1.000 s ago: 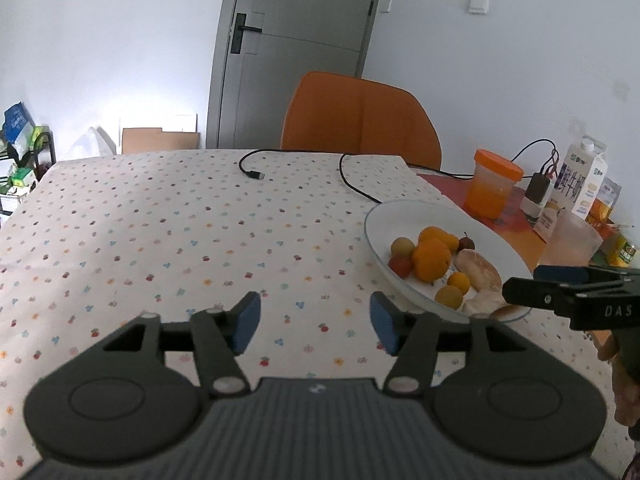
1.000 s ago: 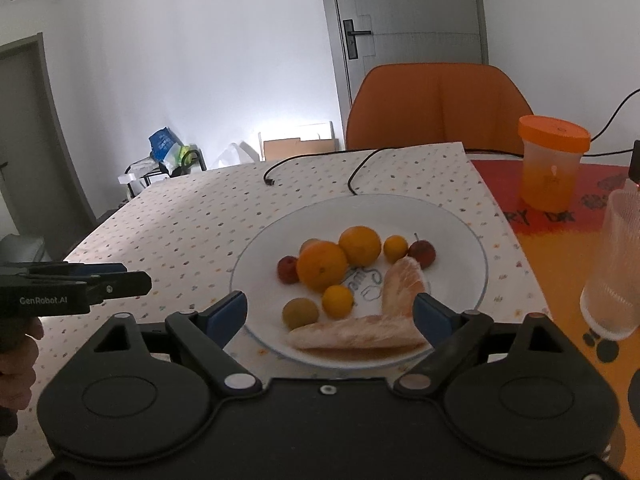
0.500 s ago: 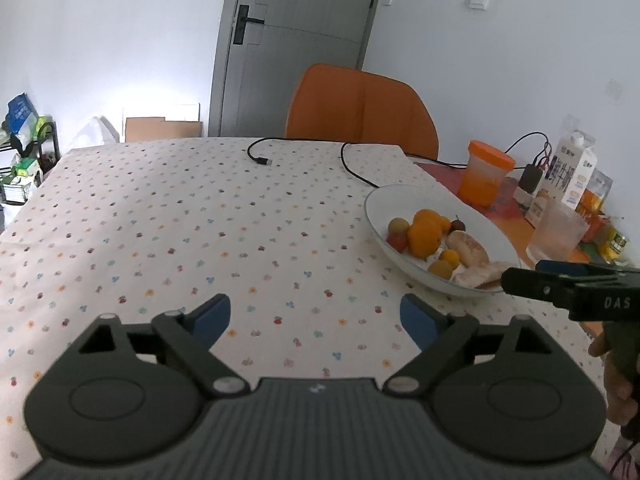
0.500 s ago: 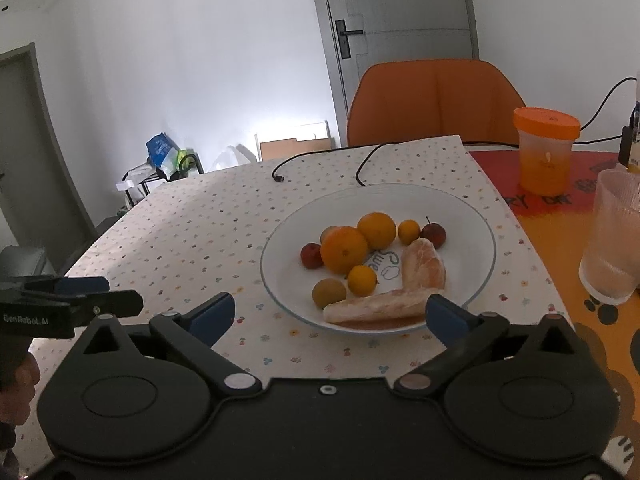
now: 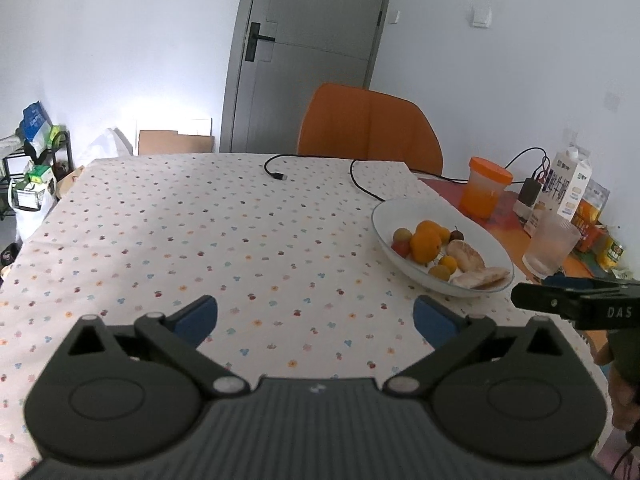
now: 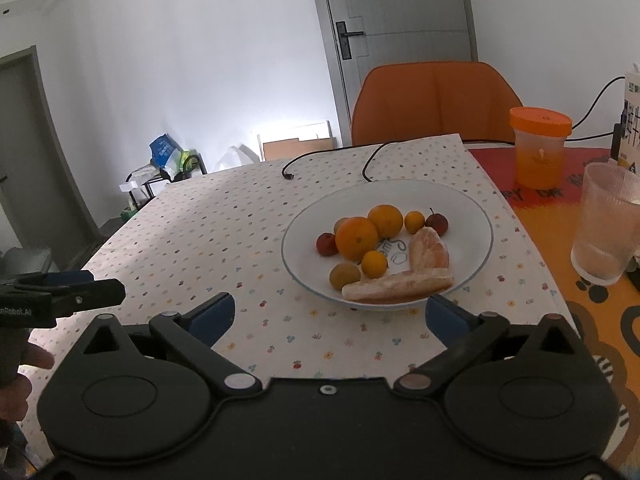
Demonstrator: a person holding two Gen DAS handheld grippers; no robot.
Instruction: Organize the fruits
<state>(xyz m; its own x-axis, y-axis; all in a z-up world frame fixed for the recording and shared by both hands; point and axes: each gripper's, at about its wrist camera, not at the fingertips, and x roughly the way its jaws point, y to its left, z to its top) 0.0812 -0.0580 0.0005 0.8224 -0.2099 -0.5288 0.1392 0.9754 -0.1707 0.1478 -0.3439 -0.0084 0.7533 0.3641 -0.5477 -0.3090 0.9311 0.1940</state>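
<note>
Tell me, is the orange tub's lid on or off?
On. The orange lid sits flat on top of the tub, covering its mouth all the way round in both views.

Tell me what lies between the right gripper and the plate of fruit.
Only bare flowered tablecloth separates the open right gripper from the plate, seen in the right wrist view.

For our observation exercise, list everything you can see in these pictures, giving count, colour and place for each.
plate: one, white, on the tablecloth
oranges: two large, orange, on the plate
small fruits: five or six, yellow, red and green-brown, around the oranges
peeled segments: two, pale, plate's near side
tablecloth: one, white with dots
cable: black, far edge
jar: orange lid, right
glass: clear, right
milk carton: white, right
chair: orange, behind table
door: grey
left claw: open, empty
right claw: open, empty
</note>
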